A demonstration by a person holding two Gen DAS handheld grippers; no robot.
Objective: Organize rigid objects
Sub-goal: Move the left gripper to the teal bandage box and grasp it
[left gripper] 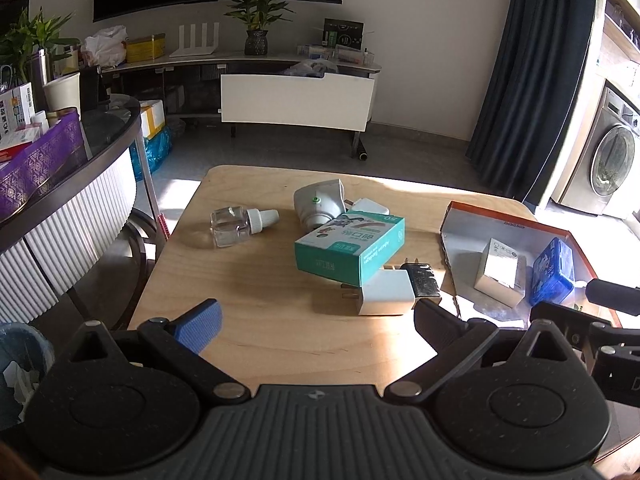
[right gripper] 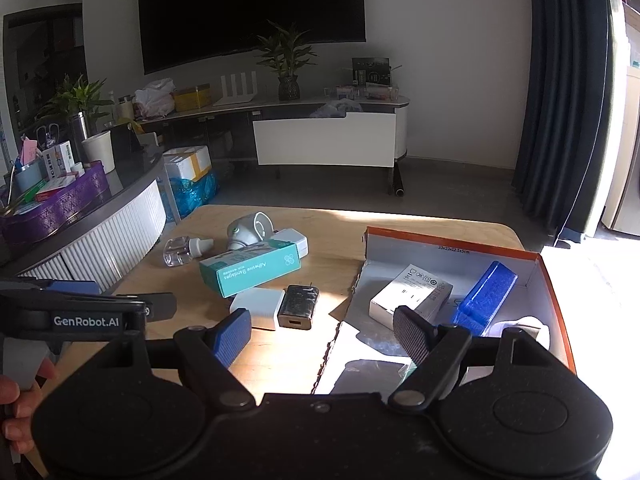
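Occupying the middle of the wooden bench [left gripper: 248, 280], the loose items lay in one cluster: a clear bottle [left gripper: 236, 224] on its side toward the left, a white plug-in device [left gripper: 320, 202] at the far side, and a teal bandage box [left gripper: 352, 246] in front of it. A white charger [left gripper: 386, 294] and a black charger [left gripper: 420, 284] lay touching each other just beside the near corner of the teal box. Bare wood remained along the near edge and the left side of the bench, giving open room there. An orange-edged cardboard box [right gripper: 452, 240] sat on the right part of the bench, its torn left flap [right gripper: 340, 320] close to the chargers. Inside it rested a white carton [right gripper: 412, 292] and a blue tin [right gripper: 486, 298], apart from each other, with free floor between them and the near wall.

The left gripper [left gripper: 316, 322] hung over the near edge of the bench, angled downward toward the chargers. Its jaws stood wide apart with nothing between them. The right gripper [right gripper: 322, 334] was held beside it, angled downward over the left wall of the cardboard box, jaws likewise spread wide and holding nothing. One pad sat above bare wood, the other above the white carton. A hand [right gripper: 16, 408] showed at the lower left of the right wrist view, gripping the left tool.
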